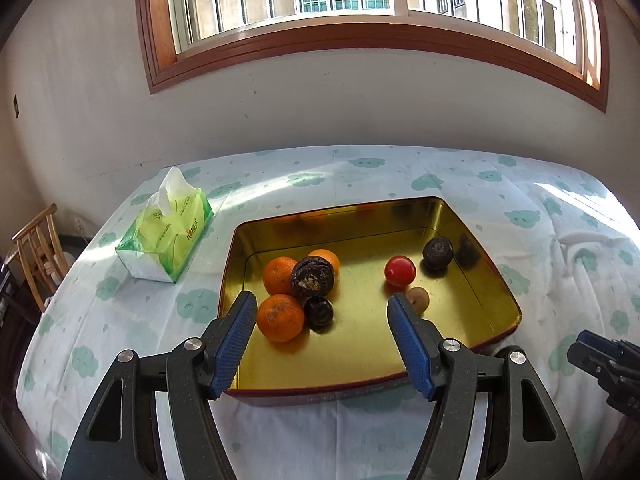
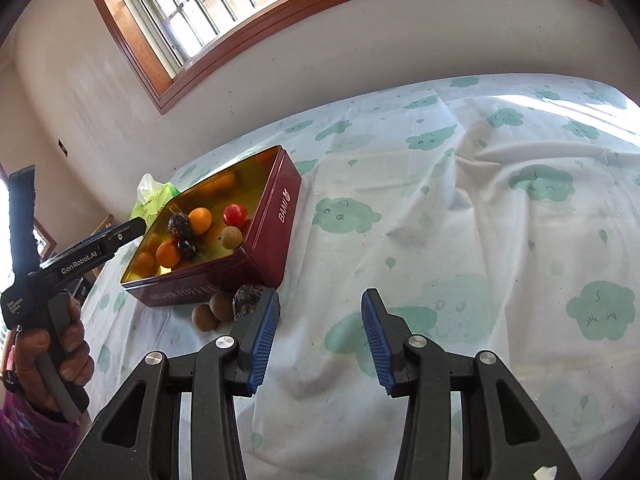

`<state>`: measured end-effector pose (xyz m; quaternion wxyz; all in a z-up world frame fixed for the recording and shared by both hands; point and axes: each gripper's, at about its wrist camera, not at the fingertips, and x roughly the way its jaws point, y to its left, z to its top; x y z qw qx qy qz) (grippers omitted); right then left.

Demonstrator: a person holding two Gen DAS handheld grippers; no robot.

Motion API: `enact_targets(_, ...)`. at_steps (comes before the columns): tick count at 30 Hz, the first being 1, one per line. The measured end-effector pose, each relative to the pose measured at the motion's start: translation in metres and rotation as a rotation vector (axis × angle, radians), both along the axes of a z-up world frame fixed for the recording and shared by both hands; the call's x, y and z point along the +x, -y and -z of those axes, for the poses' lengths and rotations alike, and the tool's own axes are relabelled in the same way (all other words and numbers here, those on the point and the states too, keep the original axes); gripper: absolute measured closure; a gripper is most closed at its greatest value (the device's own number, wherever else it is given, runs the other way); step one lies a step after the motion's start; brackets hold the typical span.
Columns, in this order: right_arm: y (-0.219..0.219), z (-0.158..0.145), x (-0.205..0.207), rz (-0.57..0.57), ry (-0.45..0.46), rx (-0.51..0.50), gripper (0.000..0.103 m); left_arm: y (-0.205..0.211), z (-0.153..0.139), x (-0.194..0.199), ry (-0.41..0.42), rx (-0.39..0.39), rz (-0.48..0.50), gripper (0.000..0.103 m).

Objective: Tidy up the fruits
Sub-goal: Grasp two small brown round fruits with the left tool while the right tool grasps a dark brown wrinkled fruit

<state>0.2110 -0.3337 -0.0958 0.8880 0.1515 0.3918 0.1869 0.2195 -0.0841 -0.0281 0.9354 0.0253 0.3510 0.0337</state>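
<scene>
A tin (image 1: 496, 280) with a gold inside and dark red walls (image 2: 276, 236) stands on the cloud-print cloth. In it lie three oranges (image 1: 280, 318), three dark wrinkled fruits (image 1: 312, 278), a red tomato (image 1: 399, 271) and a small brown fruit (image 1: 418, 299). My left gripper (image 1: 322, 298) hovers open over the tin's near side, with nothing clamped. On the cloth beside the tin's near corner lie two brown round fruits (image 2: 205, 317) and a dark wrinkled one (image 2: 248, 300). My right gripper (image 2: 320, 296) is open and empty, and its left finger (image 2: 266, 320) is beside that dark fruit.
A green tissue pack (image 1: 168, 236) sits left of the tin. A wooden chair (image 1: 36, 248) stands off the table's left edge. A hand (image 2: 68, 344) holds the left gripper (image 2: 128, 230). The right gripper's tip (image 1: 608, 364) shows at the right edge. Wrinkled cloth (image 2: 480, 220) spreads to the right.
</scene>
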Motion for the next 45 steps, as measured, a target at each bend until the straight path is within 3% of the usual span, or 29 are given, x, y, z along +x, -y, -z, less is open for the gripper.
enact_targets(3,0.002,0.006,-0.007,0.002,-0.002,-0.005,0.062,0.007,0.002,-0.025,0.019,-0.009,0.054,0.035)
enact_targets(6,0.004,0.014,-0.011,0.013,-0.012,-0.015,0.062,0.014,0.013,-0.042,-0.014,-0.050,0.125,0.035)
enact_targets(9,0.008,0.018,-0.013,0.017,-0.018,0.004,0.060,0.021,0.031,-0.049,-0.073,-0.110,0.166,0.041)
enact_targets(12,0.011,0.019,-0.012,0.014,-0.025,0.031,0.057,0.023,0.048,-0.045,-0.141,-0.199,0.162,0.057)
enact_targets(15,0.011,0.021,-0.009,0.009,-0.039,0.048,0.057,0.027,0.056,-0.036,-0.145,-0.264,0.147,0.060)
enact_targets(19,0.010,0.022,-0.010,0.004,-0.038,0.053,0.055,0.047,0.062,-0.027,-0.142,-0.254,0.210,0.060)
enact_targets(21,0.011,0.022,-0.011,0.007,-0.035,0.060,0.054,0.057,0.065,-0.023,-0.135,-0.196,0.218,0.060)
enact_targets(28,0.010,0.022,-0.010,0.001,-0.037,0.062,0.051,0.062,0.078,-0.002,-0.185,-0.201,0.241,0.060)
enact_targets(30,0.010,0.022,-0.009,0.001,-0.042,0.060,0.051,0.062,0.080,-0.002,-0.172,-0.196,0.246,0.063)
enact_targets(31,0.010,0.023,-0.009,0.001,-0.044,0.059,0.051,0.062,0.080,-0.003,-0.175,-0.192,0.251,0.070)
enact_targets(33,0.010,0.023,-0.008,0.004,-0.048,0.056,0.051,0.058,0.079,-0.010,-0.171,-0.197,0.253,0.077)
enact_targets(38,0.008,0.023,-0.008,0.005,-0.049,0.042,0.051,0.024,0.070,-0.041,-0.101,-0.236,0.193,0.078)
enact_targets(41,-0.003,0.018,-0.010,-0.009,-0.032,-0.015,0.051,-0.002,0.066,-0.056,-0.069,-0.244,0.158,0.078)
enact_targets(45,-0.025,0.007,-0.008,-0.052,-0.011,-0.007,0.047,-0.033,0.066,-0.065,-0.040,-0.336,0.125,0.078)
